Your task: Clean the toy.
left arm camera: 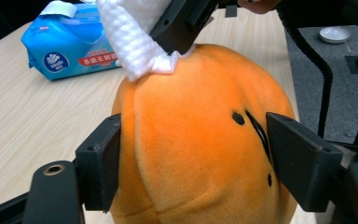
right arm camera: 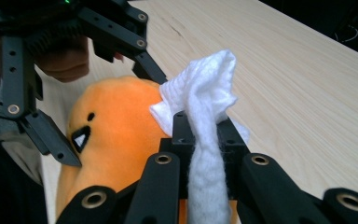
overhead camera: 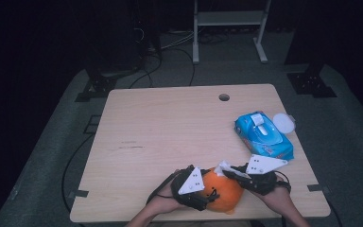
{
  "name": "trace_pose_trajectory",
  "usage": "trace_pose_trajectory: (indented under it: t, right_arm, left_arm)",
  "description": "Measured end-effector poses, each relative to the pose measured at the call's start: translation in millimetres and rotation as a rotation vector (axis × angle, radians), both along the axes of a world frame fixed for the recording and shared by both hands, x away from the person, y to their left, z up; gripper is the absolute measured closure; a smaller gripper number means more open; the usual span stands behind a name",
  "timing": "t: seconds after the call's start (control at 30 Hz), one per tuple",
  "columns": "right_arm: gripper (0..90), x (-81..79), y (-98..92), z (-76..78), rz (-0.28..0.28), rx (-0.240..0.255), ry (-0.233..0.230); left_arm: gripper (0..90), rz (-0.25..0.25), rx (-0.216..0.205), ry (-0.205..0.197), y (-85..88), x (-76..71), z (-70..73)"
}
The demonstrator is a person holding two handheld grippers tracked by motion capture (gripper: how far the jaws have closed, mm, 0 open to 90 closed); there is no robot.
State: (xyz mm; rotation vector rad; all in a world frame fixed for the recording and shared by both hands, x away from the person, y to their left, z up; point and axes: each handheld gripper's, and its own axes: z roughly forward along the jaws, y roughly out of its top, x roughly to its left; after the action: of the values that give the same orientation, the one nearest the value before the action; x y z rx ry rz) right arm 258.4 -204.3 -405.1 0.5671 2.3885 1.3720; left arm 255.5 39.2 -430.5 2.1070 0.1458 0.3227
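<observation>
An orange plush toy [overhead camera: 222,189] with a small black face sits at the near edge of the wooden table [overhead camera: 170,127]. My left gripper [overhead camera: 207,197] grips it from the left; in the left gripper view both pads [left arm camera: 105,158] press into the plush toy's [left arm camera: 200,140] sides. My right gripper [overhead camera: 228,170] is shut on a bunched white wipe [overhead camera: 224,166]. In the right gripper view the wipe [right arm camera: 205,98] sticks up past the fingertips and rests against the top of the plush toy [right arm camera: 116,121]. The left gripper view shows the wipe [left arm camera: 130,42] pressed on the toy's crown.
A blue pack of wet wipes [overhead camera: 263,136] lies at the table's right side, with a round white lid [overhead camera: 283,123] beside it at the edge. A cable hole [overhead camera: 224,97] sits near the far edge. Beyond the table stands a white metal frame [overhead camera: 229,21].
</observation>
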Motion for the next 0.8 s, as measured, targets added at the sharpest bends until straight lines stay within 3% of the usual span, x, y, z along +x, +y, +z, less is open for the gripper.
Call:
trace_pose_trajectory:
  t: [0.07, 0.1, 0.13, 0.2, 0.27, 0.33, 0.4, 0.57, 0.63, 0.7, 0.8]
  right_arm:
    - [80.7, -4.4, 6.6, 2.3, 0.034, 0.020, -0.006]
    - [80.6, -5.3, 9.5, 2.8, 0.049, 0.028, -0.006]
    - [80.5, -5.5, 12.0, 3.0, 0.058, 0.029, -0.004]
    - [80.5, -3.9, 13.1, 2.5, 0.064, 0.013, -0.002]
    - [80.6, 1.2, 7.8, 1.2, 0.056, -0.006, 0.013]
    - [80.6, 4.2, 1.1, -0.8, 0.037, -0.031, 0.017]
    - [80.6, 3.1, -6.6, -1.9, 0.033, -0.018, 0.047]
    - [80.6, -6.1, 5.8, 0.8, 0.097, 0.008, 0.047]
    - [80.5, -8.3, 16.7, 2.0, 0.129, -0.001, 0.037]
    - [80.6, -9.5, 22.1, 3.1, 0.122, -0.048, 0.010]
    - [80.6, -4.1, 12.4, 1.4, 0.081, -0.061, 0.019]
  left_arm:
    - [15.9, 0.013, -0.017, 0.041, -3.2, 1.9, 3.4]
    - [16.1, 0.014, -0.013, 0.032, -2.7, 2.5, 2.1]
    - [18.8, 0.016, -0.006, 0.030, -1.6, 3.2, 0.5]
    - [23.1, 0.052, 0.005, 0.075, 2.1, 7.6, -1.5]
    - [24.6, 0.076, 0.020, 0.091, 8.7, 14.0, -3.0]
    - [24.7, 0.081, 0.002, 0.130, 16.7, 20.3, -6.9]
    - [24.7, 0.076, -0.006, 0.145, 21.5, 22.1, -9.0]
    - [15.0, 0.033, -0.042, 0.153, 15.0, 20.0, 1.2]
    - [16.2, 0.033, -0.021, 0.128, 12.6, 18.0, -0.8]
    - [23.5, 0.054, -0.006, 0.141, 16.0, 19.9, -2.3]
    - [25.9, 0.076, 0.007, 0.165, 22.2, 24.9, -4.0]
